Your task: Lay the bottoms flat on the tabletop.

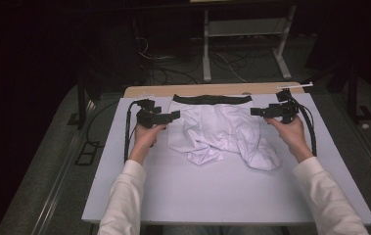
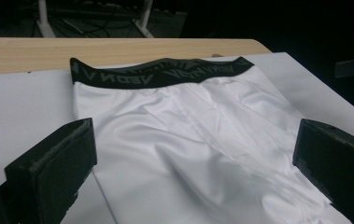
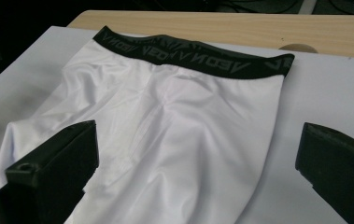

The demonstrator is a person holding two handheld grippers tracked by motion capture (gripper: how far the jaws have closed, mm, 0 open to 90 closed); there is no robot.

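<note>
Two handheld grippers flank a pair of white shorts [image 1: 217,132] lying on a white board [image 1: 183,196] that covers the desk. The left gripper [image 1: 173,115] sits just beside the garment's left side; the right gripper [image 1: 254,111] sits just beside its right side. Each points inward toward the cloth, about equally near. Both are released, jaws spread wide, gripping nothing; in each gripper view the fabric shows between the jaws.

The shorts lie toward the board's far edge. Their black waistband [image 1: 211,99], printed with grey lettering, runs parallel to that far edge, so the garment's length runs from the far edge toward the person. The upper part lies fairly flat. The leg ends nearer the person are crumpled and bunched, the right one trailing farther toward the near edge. The fabric looks thin, smooth and slightly shiny.
</note>
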